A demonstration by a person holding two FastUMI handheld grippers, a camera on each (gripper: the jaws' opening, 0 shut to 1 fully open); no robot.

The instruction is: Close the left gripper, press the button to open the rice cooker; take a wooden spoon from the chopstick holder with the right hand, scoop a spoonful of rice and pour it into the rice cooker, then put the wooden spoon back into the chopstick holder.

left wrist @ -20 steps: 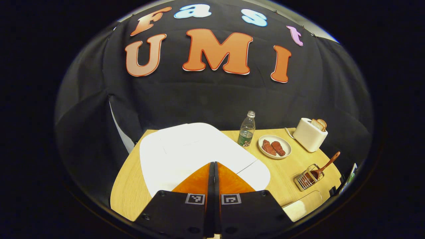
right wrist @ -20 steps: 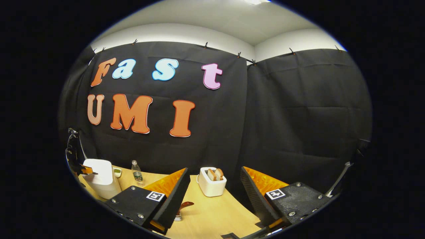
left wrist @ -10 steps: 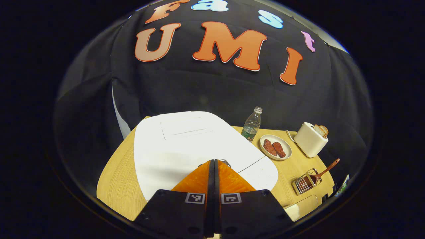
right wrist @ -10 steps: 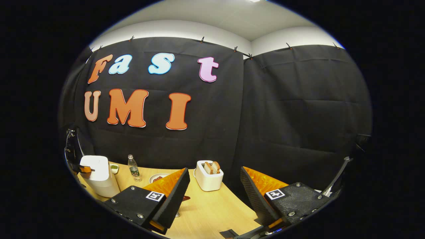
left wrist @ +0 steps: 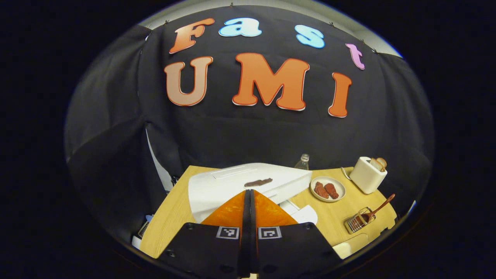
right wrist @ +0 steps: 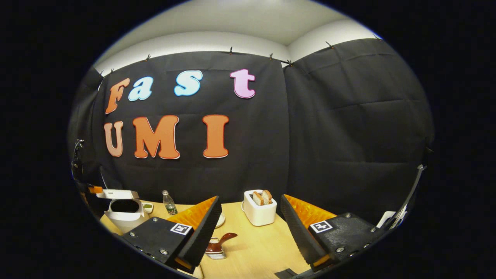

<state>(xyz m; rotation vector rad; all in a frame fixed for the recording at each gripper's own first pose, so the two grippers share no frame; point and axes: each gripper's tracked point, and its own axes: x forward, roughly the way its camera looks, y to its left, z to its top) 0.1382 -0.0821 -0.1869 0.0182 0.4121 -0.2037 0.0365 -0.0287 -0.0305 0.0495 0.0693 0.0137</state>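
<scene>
Across the pale wooden table (right wrist: 252, 248) the white rice cooker (right wrist: 123, 217) stands lid-up, left gripper (left wrist: 248, 193) pinched together for button-pressing, right gripper (right wrist: 248, 217) spread (ready, I judge, for the wooden spoon (right wrist: 223, 238)).

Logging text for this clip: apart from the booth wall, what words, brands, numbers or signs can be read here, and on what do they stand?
None can be read.
The label on the bottle: too small and blurred to read.
The square markers on the left gripper and the right gripper: coded patterns, no words or numbers.
The rice cooker and the toaster: no writing that I can make out.
</scene>
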